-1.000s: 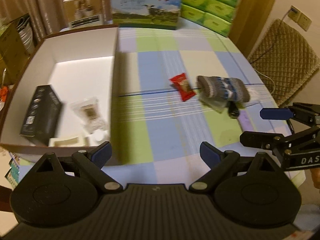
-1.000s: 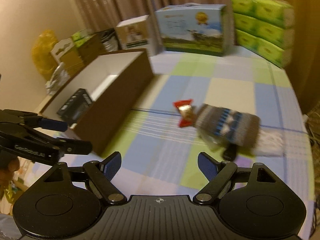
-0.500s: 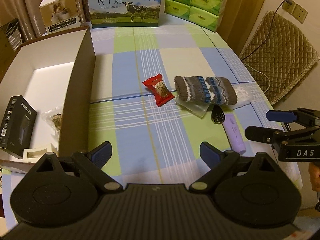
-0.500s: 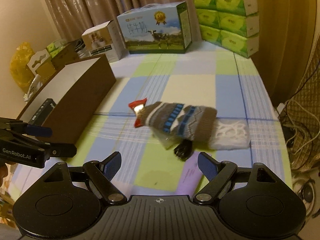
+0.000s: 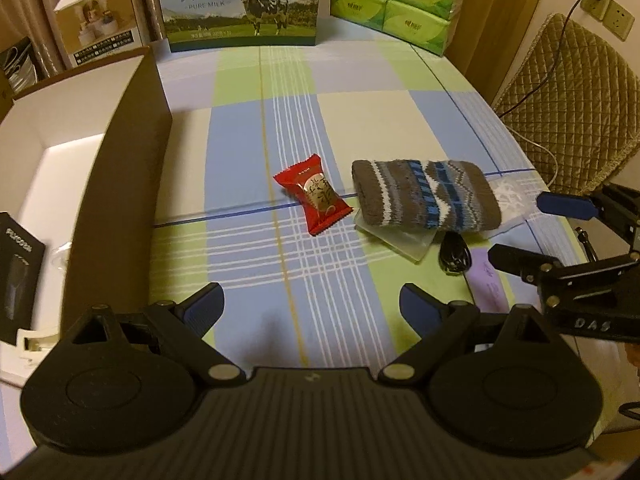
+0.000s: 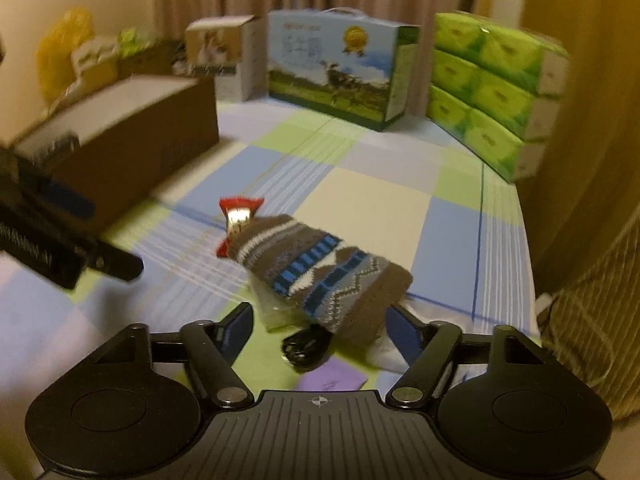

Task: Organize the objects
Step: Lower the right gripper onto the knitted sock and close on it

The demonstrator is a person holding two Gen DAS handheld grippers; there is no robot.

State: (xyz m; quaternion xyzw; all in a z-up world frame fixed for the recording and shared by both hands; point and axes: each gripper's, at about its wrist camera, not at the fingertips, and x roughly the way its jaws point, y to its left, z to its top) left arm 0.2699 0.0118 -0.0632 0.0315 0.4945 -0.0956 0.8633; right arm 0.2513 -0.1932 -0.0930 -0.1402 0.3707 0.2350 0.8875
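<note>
Sock lies lengthwise across table; left tongs wide, right tongs closing, empty.

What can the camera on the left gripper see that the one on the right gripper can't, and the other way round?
Only the left view looks down into the open cardboard box, showing the black carton inside, plus a wall socket.

Only the right view shows a yellow bag beside the wall.

Both show the red snack packet, the knitted sock, the milk box and the green tissue packs.
</note>
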